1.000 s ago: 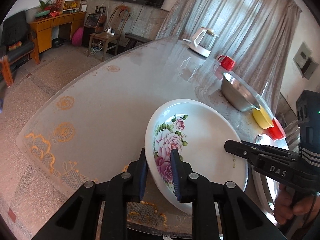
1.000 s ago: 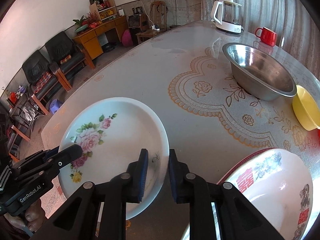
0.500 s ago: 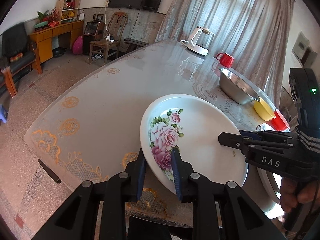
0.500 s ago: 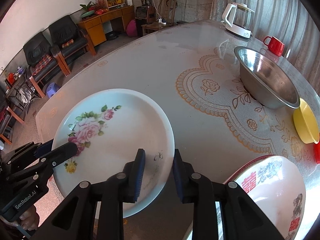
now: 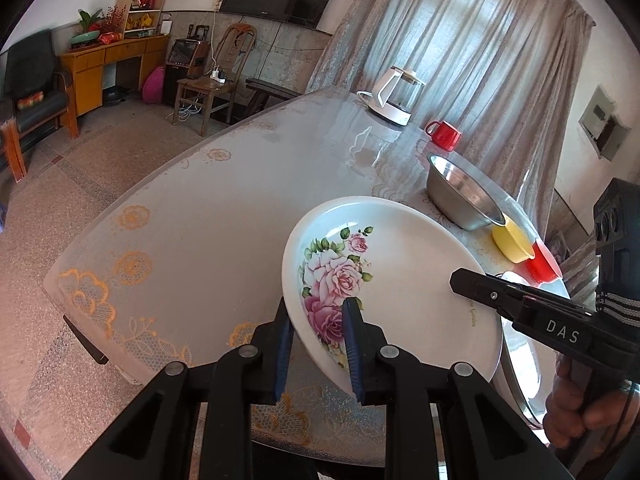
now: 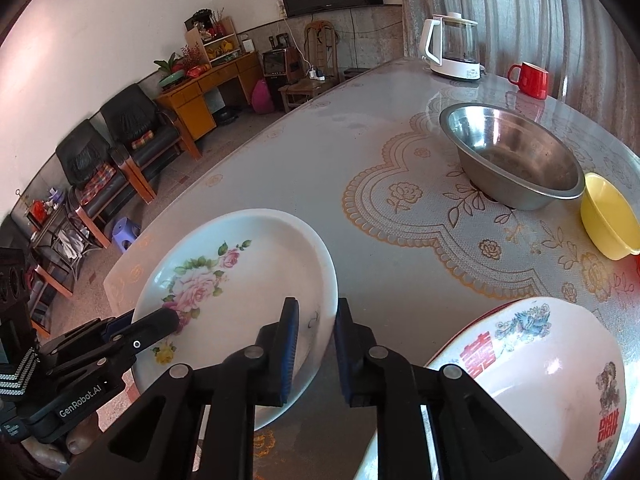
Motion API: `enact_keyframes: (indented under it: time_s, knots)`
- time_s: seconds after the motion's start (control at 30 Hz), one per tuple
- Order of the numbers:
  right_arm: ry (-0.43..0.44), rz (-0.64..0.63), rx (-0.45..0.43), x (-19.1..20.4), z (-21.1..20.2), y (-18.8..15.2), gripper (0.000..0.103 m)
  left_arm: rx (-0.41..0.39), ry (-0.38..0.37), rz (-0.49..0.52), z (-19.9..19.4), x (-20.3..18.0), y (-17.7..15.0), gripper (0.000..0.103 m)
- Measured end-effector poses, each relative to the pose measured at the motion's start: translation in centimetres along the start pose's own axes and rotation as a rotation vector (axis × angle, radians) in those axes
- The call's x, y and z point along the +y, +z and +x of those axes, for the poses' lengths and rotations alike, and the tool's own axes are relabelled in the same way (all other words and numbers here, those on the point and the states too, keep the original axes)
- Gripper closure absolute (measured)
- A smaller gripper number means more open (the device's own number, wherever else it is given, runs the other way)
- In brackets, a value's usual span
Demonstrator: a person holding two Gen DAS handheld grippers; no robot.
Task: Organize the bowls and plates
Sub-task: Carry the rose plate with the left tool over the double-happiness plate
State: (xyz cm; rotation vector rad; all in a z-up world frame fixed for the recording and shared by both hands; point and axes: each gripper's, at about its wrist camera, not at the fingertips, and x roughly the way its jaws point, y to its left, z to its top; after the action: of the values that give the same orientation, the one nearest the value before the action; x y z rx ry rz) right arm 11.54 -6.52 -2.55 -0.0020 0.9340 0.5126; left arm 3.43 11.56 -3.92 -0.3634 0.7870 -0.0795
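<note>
A white plate with pink roses (image 5: pixel 400 272) is held above the table's near edge, tilted. My left gripper (image 5: pixel 318 344) is shut on its near rim. My right gripper (image 6: pixel 316 344) straddles the opposite rim (image 6: pixel 324 300) with both pads close to it; it also shows in the left wrist view (image 5: pixel 520 308). A large white basin with red characters (image 6: pixel 540 368) sits at the lower right. A steel bowl (image 6: pixel 512 156), a yellow bowl (image 6: pixel 612 216) and a red bowl (image 5: pixel 542 266) stand farther along the table.
A white kettle (image 6: pixel 452 48) and a red mug (image 6: pixel 528 78) stand at the table's far end. The lace-patterned table (image 6: pixel 360 160) drops off at the left to the floor, with chairs and a wooden cabinet beyond.
The rose plate has risen and tilted, held by both grippers. The right gripper's fingers have spread a little around the rim.
</note>
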Motion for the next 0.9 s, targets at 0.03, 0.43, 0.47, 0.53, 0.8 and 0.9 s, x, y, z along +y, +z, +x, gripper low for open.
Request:
enact_keyframes:
  time_s: [0.03, 0.43, 0.47, 0.53, 0.8, 0.9]
  knots:
    - [0.002, 0.007, -0.008, -0.1, -0.3, -0.1, 0.086, -0.008, -0.007, 0.006, -0.2, -0.3, 0.1, 0.08]
    - [-0.017, 0.139, -0.126, -4.0, -6.1, -1.8, 0.086, -0.009, -0.12, 0.12, -0.6, -5.8, 0.8, 0.08]
    - [-0.022, 0.152, -0.135, -4.5, -6.5, -2.0, 0.086, -0.008, -0.13, 0.134, -0.7, -6.5, 0.7, 0.08]
    - [-0.031, 0.177, -0.151, -5.4, -7.5, -2.6, 0.086, -0.007, -0.15, 0.162, -0.7, -7.8, 0.6, 0.08]
    - [-0.101, 0.267, -0.183, -9.0, -10.8, -5.5, 0.086, 0.029, -0.231, 0.279, -0.3, -13.0, -0.2, 0.08]
    - [-0.127, 0.309, -0.188, -10.3, -11.6, -6.8, 0.086, 0.051, -0.25, 0.321, 0.3, -14.6, -0.8, 0.08]
